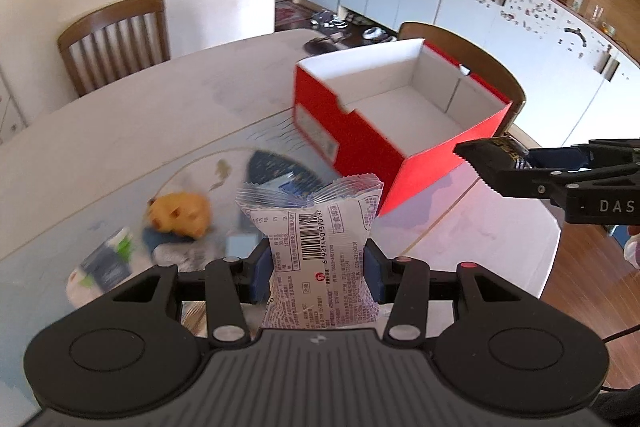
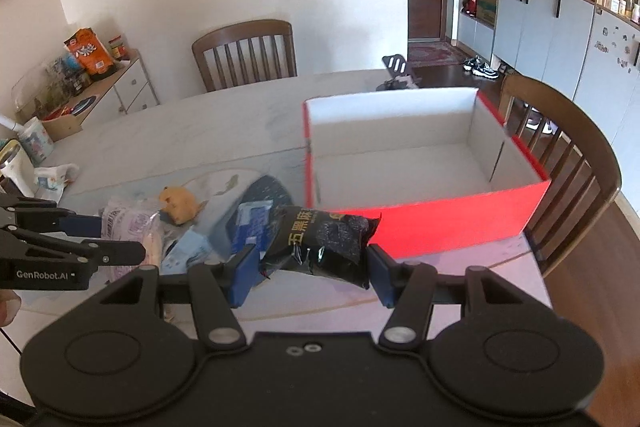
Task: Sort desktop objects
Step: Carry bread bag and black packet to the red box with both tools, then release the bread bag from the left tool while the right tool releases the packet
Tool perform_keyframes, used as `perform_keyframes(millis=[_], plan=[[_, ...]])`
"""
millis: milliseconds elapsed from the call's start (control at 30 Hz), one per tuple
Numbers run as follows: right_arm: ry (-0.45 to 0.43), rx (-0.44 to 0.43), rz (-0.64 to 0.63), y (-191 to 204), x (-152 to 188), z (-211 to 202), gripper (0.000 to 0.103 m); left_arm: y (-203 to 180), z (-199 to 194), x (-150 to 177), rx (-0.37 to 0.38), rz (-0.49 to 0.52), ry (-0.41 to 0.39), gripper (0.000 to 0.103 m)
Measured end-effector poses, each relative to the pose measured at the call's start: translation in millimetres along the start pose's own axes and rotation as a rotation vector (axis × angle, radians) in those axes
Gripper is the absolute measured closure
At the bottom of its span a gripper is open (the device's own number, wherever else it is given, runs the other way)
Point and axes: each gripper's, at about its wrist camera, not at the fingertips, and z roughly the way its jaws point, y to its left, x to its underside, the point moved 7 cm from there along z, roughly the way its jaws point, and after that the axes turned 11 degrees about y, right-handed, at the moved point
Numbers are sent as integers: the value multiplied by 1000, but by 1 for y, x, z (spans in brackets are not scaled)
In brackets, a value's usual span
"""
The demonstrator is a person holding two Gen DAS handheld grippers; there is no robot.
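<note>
box (image 1: 356, 131): red outside, white inside
left snack packet (image 1: 320, 239): white, lilac print, black barcode
right snack packet (image 2: 324, 243): black, gold characters
toy (image 1: 180, 215): orange-yellow
bench (image 1: 120, 123): pale marbled grey
chairs (image 2: 244, 51): brown wood, slatted backs

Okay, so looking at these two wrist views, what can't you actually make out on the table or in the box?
- Left wrist view: the pile around the yellow plush toy is motion-blurred, so those items are unidentifiable.
- Left wrist view: the white snack packet in the left hand-held gripper covers what lies behind it.
- Right wrist view: the black snack packet in the right hand-held gripper hides the table there.
- Both views: the red box near wall blocks part of its floor.
</note>
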Motion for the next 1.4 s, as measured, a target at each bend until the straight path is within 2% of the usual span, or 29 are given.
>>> perform_keyframes(millis=[233, 600, 967, 1233, 1367, 1400], plan=[[-11, 26, 2, -32, -20, 0, 46, -31, 13, -36, 30, 59, 0, 57], [-23, 57, 18, -81, -51, 8, 46, -71, 39, -85, 22, 115, 24, 57], [9, 89, 43, -127, -71, 29, 46, -100, 77, -127, 21, 150, 67, 57], [62, 117, 81, -156, -81, 56, 46, -108, 102, -150, 16, 164, 94, 58], [100, 108, 105, -167, -84, 76, 46, -112, 122, -158, 35, 160, 128, 70], [114, 113, 108, -169, -83, 82, 46, -112, 128, -158, 38, 159, 138, 70]])
